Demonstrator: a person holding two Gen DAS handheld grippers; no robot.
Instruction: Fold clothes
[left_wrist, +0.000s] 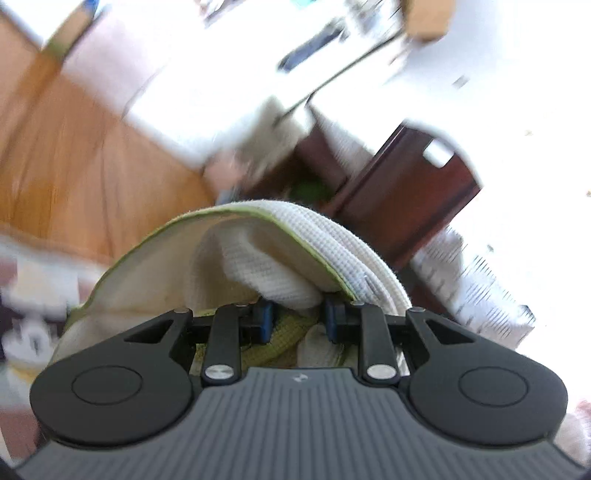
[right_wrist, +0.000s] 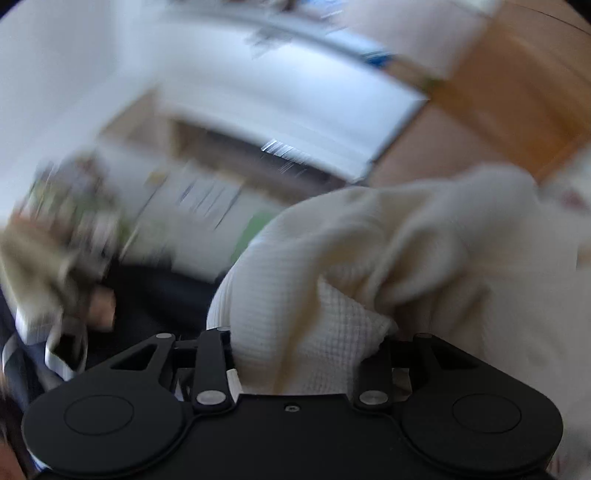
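Both jaws clenched on cream waffle garment (left_wrist: 280, 236); bunched fabric blocks view ahead; blurred wooden floor (left_wrist: 74, 155) beyond.

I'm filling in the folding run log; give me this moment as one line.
left gripper: shut on garment | right gripper: shut on garment | garment: cream waffle-knit, green trim, bunched | background: blurred
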